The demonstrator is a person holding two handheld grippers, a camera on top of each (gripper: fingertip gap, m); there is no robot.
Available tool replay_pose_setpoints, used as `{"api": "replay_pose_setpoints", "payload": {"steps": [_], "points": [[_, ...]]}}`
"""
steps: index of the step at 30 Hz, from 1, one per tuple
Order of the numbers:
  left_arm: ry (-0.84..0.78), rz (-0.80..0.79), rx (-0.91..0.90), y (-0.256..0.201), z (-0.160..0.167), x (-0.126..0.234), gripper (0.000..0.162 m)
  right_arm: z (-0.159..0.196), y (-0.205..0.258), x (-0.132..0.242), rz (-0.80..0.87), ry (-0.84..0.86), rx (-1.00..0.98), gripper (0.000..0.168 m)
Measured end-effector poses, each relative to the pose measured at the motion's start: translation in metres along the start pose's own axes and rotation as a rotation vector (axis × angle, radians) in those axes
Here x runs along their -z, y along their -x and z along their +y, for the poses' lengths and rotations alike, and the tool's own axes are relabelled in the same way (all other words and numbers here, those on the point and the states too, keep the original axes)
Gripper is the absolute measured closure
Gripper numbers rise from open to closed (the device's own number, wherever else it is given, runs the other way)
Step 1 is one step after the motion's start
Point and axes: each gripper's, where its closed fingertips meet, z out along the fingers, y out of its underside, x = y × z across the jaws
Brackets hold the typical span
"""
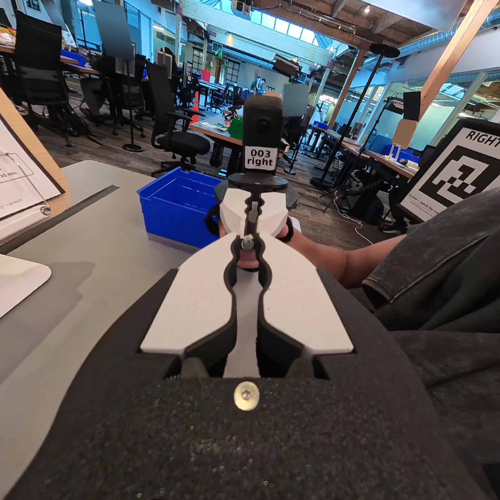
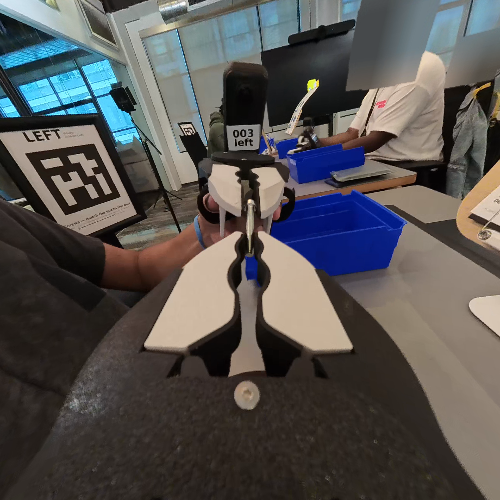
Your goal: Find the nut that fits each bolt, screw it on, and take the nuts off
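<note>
Left gripper (image 1: pixel 247 244): the fingers are drawn almost together, only a narrow slot remaining, and the thicker silver end of the bolt (image 2: pixel 249 224) is pinched at their tips. The bolt is carried in the air above the grey table (image 1: pixel 108 257), spanning from these tips straight ahead to the tips of the right gripper (image 2: pixel 250 247). There the fingers are likewise nearly closed, and the shank's far end is clamped between them. A blue bin (image 2: pixel 324 259) is seen beyond and to the side of both pairs of fingers.

Risks, as judged: the bolt is gripped only at the extreme fingertips, so it may be dropped toward the table or bin if either grip is loosened during turning. Should the two grippers be held out of line, the thread may be crossed or the shank levered out of the tips.

Hidden or unclear: a nut cannot be distinguished from the bolt head at the thick end. The thread engagement is masked by the fingertips. The contents of the bin cannot be made out.
</note>
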Motion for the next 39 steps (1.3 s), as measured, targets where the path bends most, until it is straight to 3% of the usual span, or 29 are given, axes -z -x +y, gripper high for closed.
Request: {"api": "replay_pose_setpoints", "payload": {"steps": [4, 6, 10, 14, 18, 22, 25, 29, 35, 39], "points": [[-0.005, -0.034, -0.015, 0.001, -0.001, -0.003, 0.15, -0.002, -0.002, 0.004, -0.01, -0.004, -0.019, 0.163], [0.001, -0.046, -0.008, 0.001, -0.004, 0.0, 0.128, -0.006, -0.004, 0.009, 0.002, -0.004, -0.01, 0.163], [0.006, -0.106, -0.023, 0.002, -0.015, 0.017, 0.115, -0.028, -0.006, 0.036, 0.067, -0.003, 0.043, 0.163], [0.036, -0.22, -0.041, 0.01, -0.023, 0.035, 0.114, -0.056, -0.001, 0.099, 0.206, 0.083, 0.183, 0.163], [0.033, -0.248, -0.038, 0.009, -0.028, 0.042, 0.115, -0.028, -0.015, 0.198, 0.541, 0.43, 0.343, 0.163], [0.051, -0.24, -0.038, 0.009, -0.025, 0.037, 0.115, 0.023, -0.025, 0.283, 0.754, 0.699, 0.087, 0.162], [0.082, -0.237, -0.032, 0.011, -0.017, 0.029, 0.115, 0.079, -0.024, 0.317, 0.755, 0.906, -0.186, 0.162], [0.126, -0.219, -0.007, 0.013, -0.005, 0.018, 0.115, 0.137, -0.016, 0.329, 0.648, 1.036, -0.581, 0.162], [0.191, -0.208, -0.016, 0.011, 0.009, 0.008, 0.115, 0.172, -0.014, 0.333, 0.579, 1.086, -0.771, 0.162], [0.218, -0.198, -0.032, 0.007, 0.014, 0.004, 0.115, 0.191, -0.011, 0.363, 0.698, 1.17, -0.883, 0.162]]}}
